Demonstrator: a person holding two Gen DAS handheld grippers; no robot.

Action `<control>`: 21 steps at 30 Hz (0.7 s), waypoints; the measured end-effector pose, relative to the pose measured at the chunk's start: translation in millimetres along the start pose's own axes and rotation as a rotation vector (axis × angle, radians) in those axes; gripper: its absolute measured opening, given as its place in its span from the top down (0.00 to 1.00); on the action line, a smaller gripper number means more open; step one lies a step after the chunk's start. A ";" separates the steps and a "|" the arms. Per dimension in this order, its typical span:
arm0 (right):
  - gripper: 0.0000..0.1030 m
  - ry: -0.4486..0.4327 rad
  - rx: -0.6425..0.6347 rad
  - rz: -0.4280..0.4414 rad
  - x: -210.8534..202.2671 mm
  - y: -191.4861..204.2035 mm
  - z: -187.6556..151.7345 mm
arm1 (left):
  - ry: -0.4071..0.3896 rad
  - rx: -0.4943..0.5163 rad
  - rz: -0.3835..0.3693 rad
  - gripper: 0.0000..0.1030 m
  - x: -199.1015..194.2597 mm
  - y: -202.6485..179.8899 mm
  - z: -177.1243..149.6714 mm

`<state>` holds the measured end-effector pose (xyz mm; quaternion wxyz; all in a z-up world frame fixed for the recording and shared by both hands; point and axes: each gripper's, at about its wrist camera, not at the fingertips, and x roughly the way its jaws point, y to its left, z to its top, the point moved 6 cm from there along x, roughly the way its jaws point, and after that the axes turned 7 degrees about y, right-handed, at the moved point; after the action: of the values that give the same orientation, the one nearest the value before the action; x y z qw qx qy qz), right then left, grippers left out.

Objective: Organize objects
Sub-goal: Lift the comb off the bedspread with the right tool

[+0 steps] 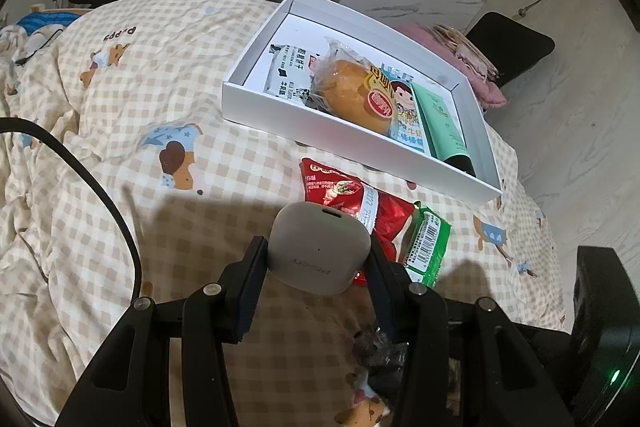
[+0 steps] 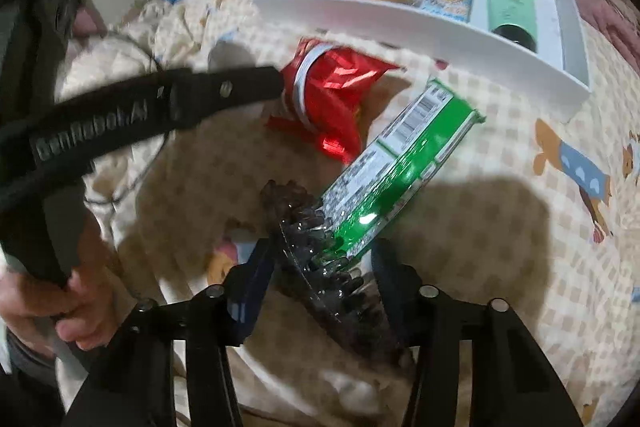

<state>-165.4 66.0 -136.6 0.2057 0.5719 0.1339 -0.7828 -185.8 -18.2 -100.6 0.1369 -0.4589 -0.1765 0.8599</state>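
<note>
Checked cream bedding with bear pictures fills both views. At upper right sits the white cardboard tray, already holding snacks. The left gripper squeezes a grey earbud case, below the tray. The right gripper straddles a dark comb, slanting toward lower right; I cannot tell if it pinches.
</note>
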 end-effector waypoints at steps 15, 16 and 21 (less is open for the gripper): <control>0.82 -0.175 0.115 -0.010 -56.3 -28.1 9.5 | -0.004 -0.001 -0.004 0.50 -0.2 0.1 1.0; 0.82 -0.200 0.133 0.006 -61.1 -31.4 10.8 | -0.004 -0.001 -0.004 0.50 -0.2 0.2 1.1; 0.82 -0.283 0.208 0.132 -72.8 -32.8 16.0 | -0.009 0.001 -0.011 0.50 -1.4 -0.6 1.4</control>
<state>-175.4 100.1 -63.2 0.2130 0.4820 -0.0160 -0.8498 -186.2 -18.4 -98.6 0.1410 -0.4541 -0.1793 0.8613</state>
